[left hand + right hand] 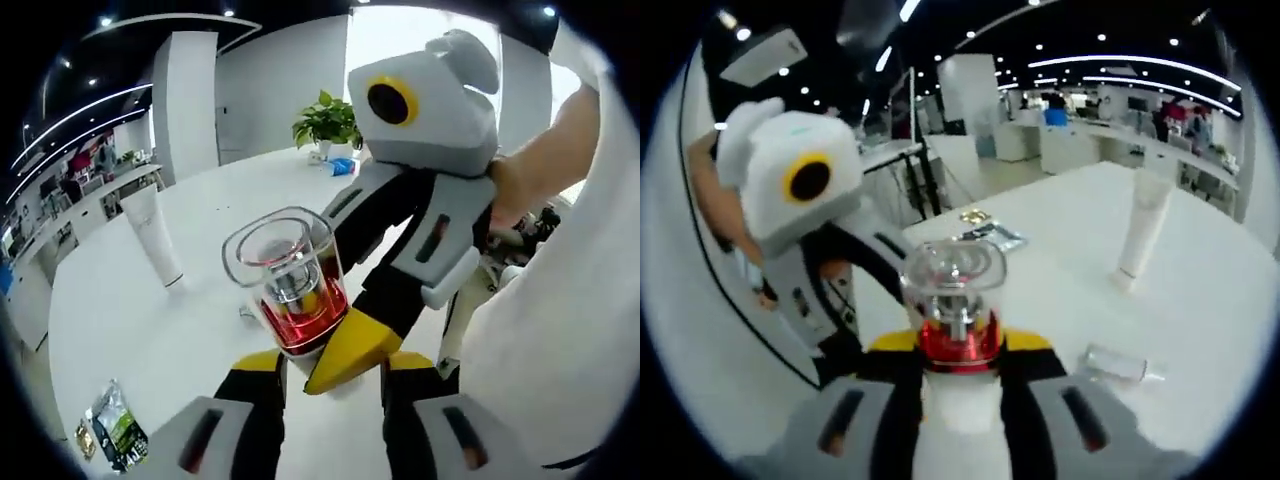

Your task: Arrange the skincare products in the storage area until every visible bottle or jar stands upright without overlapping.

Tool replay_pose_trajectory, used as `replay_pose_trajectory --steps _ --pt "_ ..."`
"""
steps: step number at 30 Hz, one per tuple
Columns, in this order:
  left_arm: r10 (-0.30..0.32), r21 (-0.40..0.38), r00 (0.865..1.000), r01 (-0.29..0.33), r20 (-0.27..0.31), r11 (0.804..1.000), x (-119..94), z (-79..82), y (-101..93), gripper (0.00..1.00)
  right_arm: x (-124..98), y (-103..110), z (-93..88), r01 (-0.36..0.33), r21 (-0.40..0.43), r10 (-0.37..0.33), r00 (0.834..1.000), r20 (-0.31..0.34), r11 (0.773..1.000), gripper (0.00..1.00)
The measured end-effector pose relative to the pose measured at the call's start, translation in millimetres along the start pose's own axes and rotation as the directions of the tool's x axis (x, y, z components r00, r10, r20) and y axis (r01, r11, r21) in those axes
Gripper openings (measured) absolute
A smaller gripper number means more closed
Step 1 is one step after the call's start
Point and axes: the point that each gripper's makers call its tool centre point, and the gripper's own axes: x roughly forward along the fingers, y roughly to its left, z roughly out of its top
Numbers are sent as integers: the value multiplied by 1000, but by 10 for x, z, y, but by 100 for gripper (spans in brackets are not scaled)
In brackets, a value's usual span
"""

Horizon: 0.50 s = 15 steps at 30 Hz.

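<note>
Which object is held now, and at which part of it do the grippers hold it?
The red pump bottle with a clear cap is held at its lower body, apparently by both the left gripper and right gripper.

Bottle (pixel 297 290): clear glossy plastic or glass cap, shiny metal pump collar, red translucent body. Tube (pixel 153 235): matt white plastic. Table (pixel 150 330): smooth white, slight sheen. Sachet (pixel 115 433): glossy printed foil. Right gripper (pixel 345 355) shell: matt grey plastic, yellow tips.
</note>
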Motion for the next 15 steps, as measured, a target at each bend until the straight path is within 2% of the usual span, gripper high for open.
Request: replay_pose_trajectory --steps 8,11,15 --pt "1 40 1000 -1 -7 999 2 18 96 36 43 -75 42 7 -34 -7 1000 -3 999 26" --pt "1 63 1000 0 -14 998 -22 4 146 33 65 -109 40 7 -38 -7 1000 0 999 26" --pt "0 52 1000 0 -13 999 -85 -13 184 29 93 -141 4 12 -34 -13 1000 -14 999 26"
